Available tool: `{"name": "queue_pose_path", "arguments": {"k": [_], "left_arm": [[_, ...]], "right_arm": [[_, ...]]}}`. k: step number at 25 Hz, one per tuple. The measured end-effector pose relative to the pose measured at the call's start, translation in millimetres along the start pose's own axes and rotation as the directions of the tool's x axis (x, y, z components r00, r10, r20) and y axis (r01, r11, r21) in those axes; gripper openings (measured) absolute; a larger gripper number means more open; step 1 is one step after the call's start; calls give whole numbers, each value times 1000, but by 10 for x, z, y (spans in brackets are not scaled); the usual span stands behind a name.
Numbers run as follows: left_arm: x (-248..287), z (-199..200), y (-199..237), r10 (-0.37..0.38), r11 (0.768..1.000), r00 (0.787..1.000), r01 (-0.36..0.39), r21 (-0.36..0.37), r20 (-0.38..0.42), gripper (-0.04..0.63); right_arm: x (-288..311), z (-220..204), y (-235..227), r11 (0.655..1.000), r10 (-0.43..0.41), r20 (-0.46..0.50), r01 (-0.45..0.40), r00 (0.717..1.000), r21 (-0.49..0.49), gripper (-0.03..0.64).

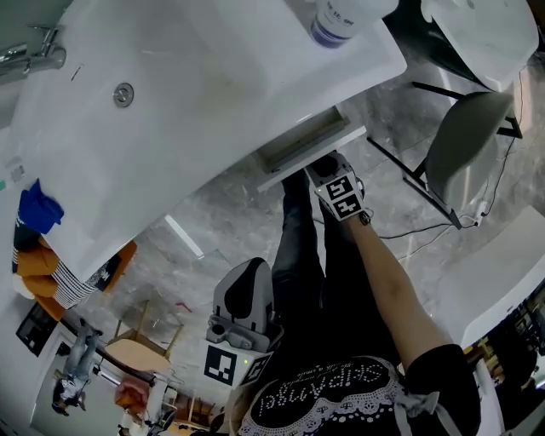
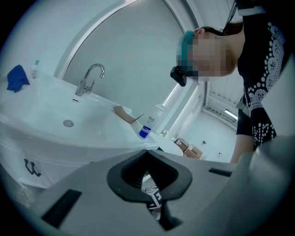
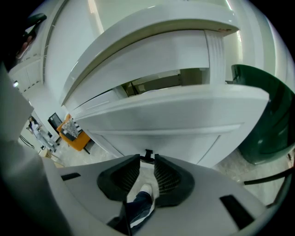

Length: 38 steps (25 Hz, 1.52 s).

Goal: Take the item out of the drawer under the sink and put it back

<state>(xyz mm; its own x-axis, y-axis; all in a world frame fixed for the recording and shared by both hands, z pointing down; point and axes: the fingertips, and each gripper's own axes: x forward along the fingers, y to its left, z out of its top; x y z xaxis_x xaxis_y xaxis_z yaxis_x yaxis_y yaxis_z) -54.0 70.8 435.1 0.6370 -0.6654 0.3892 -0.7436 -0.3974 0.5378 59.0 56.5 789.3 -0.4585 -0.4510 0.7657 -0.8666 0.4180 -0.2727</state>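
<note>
My left gripper [image 2: 146, 152] is parked close to me, jaws pinched together at the tips on nothing; right gripper [image 3: 147, 161] is up at the drawer [image 3: 175, 110], jaws apart, with a small dark pull [image 3: 148, 154] right at the gap, not squeezed as far as I can see; drawer's ajar under the sink [image 1: 170, 102], glossy white, stiff, probably slick, so I'd take the pull, not the panel; the item is inside, out of sight (no clue on weight); plastic bottle [image 1: 336, 21] on the rounded rim.
</note>
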Motion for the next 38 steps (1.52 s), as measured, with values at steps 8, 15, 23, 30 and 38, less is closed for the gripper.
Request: {"name": "queue_pose_path", "arguments": {"k": [8, 15, 23, 30, 38], "left_arm": [[-80, 146, 43, 9, 1000, 999, -9, 7, 39, 5], [-84, 292, 84, 14, 999, 997, -16, 31, 70, 5], [-98, 523, 95, 16, 999, 993, -21, 45, 115, 5], [-175, 776, 70, 14, 997, 985, -26, 67, 172, 5], [-285, 1094, 16, 15, 994, 968, -42, 104, 252, 5]], "right_arm": [[-356, 257, 2, 999, -22, 60, 24, 998, -27, 18], [-678, 458, 45, 999, -32, 86, 35, 996, -40, 18], [-990, 733, 14, 998, -62, 134, 65, 989, -20, 18], [-1246, 1133, 21, 996, -75, 217, 83, 973, -30, 18], [-1560, 1728, 186, 997, -37, 342, 60, 939, -56, 18]]}}
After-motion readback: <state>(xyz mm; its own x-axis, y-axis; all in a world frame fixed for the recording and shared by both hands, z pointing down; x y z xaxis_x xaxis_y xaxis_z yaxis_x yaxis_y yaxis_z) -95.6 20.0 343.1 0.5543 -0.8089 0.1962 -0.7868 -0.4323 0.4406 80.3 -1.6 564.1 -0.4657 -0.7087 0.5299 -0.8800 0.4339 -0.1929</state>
